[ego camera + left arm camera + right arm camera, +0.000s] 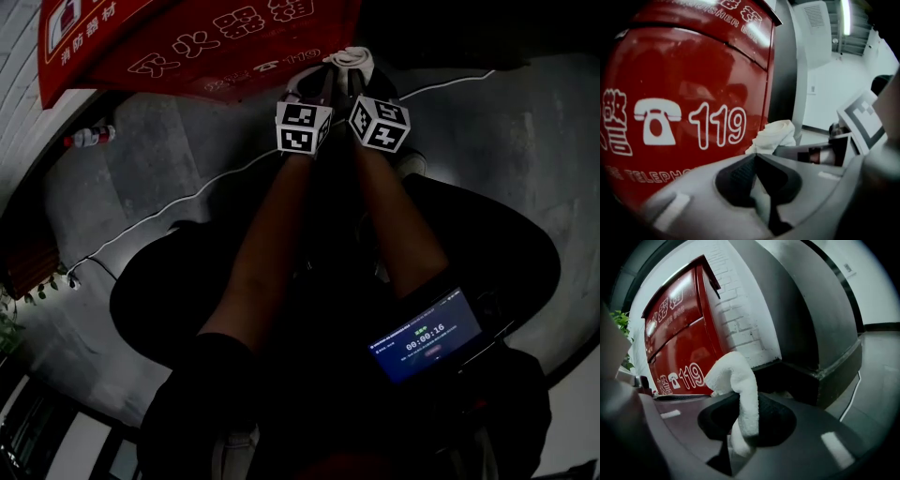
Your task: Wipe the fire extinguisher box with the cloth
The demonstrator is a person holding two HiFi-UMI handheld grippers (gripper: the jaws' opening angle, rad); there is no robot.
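Right tool (740,416), clenched on the cloth (733,376), has the fire extinguisher box (675,343) ahead to its left, nearer the empty, closed left tool (755,168).

A grey floor (159,159) carries 1 red fire extinguisher box (216,42) at its far edge. 1 bottle (89,137) rests near the box. 1 thin white cable (202,195) trails across the floor.
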